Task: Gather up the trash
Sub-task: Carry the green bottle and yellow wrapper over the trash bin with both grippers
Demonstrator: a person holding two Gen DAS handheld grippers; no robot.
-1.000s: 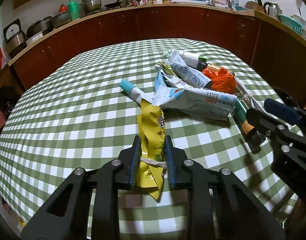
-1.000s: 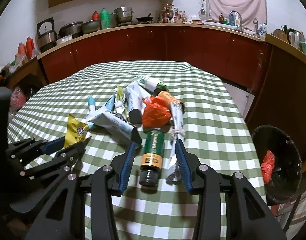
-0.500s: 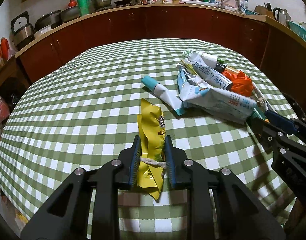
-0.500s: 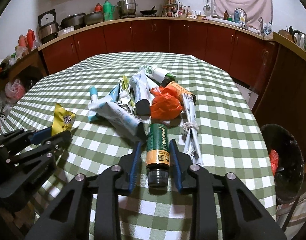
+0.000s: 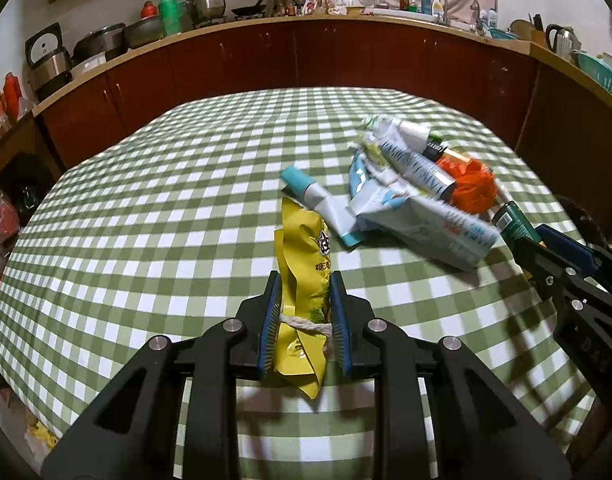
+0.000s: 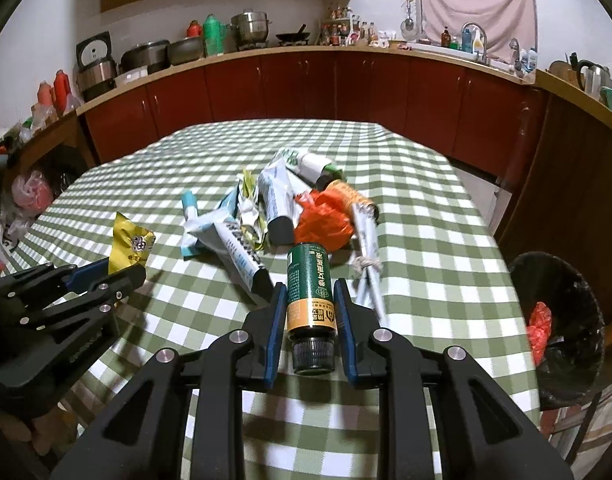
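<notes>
My left hand-held gripper pinches a yellow wrapper, tied round with string; its pads press both sides and the wrapper hangs clear above the table. My right hand-held gripper pinches a green bottle by its orange-labelled lower part, cap towards the camera, base pointing away; the pads touch both its sides. In the right wrist view the left hand-held gripper appears at the left edge with the wrapper at its tip. The remaining trash lies in a pile at mid-table, on the green-checked cloth: a blue-capped tube, white tubes and packets, an orange bag, and a tied paper bundle just right of the bottle. A black-lined bin stands on the floor beyond the table's right edge, with a red scrap inside.
</notes>
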